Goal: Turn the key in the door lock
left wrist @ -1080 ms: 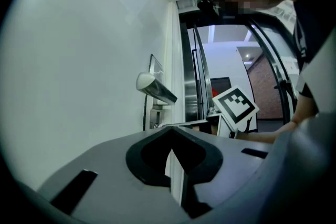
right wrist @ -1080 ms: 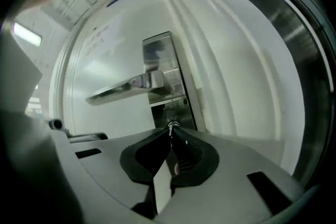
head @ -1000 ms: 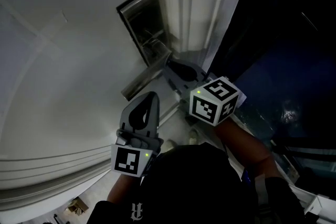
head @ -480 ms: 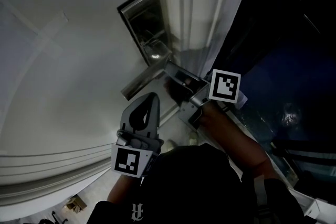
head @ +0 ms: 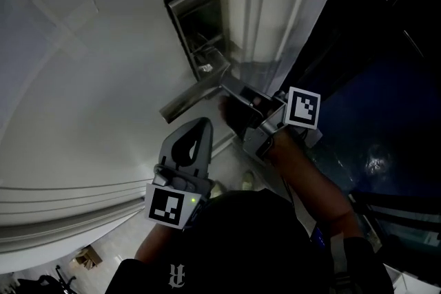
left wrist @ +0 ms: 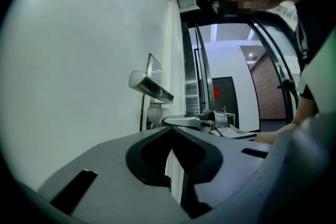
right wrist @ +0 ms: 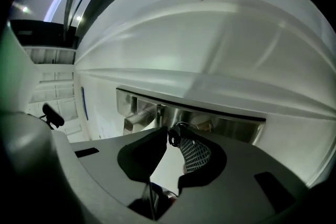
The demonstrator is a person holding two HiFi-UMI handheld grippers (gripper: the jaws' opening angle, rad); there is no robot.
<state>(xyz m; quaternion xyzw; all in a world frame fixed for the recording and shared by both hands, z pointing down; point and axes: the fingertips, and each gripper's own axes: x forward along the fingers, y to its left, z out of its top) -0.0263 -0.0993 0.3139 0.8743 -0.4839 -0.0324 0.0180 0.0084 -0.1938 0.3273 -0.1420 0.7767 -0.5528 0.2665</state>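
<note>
Right gripper view has the right claw pinched shut on the key, whose dark head and ring sit right at the jaw tips, hard against the steel lock on the door. The key is seated and gripped, so reaching and grasping look done. What is left, as I judge it, is finishing the twist and letting go. No view shows how far the key has gone round or whether the bolt has moved. Head view shows this claw lying on its side just below the handle, which suggests a turn in hand, though the key itself is lost in shadow there. The left claw is pressed together on nothing and hangs lower, apart from the lock and well clear of the key, with the handle ahead of it.
</note>
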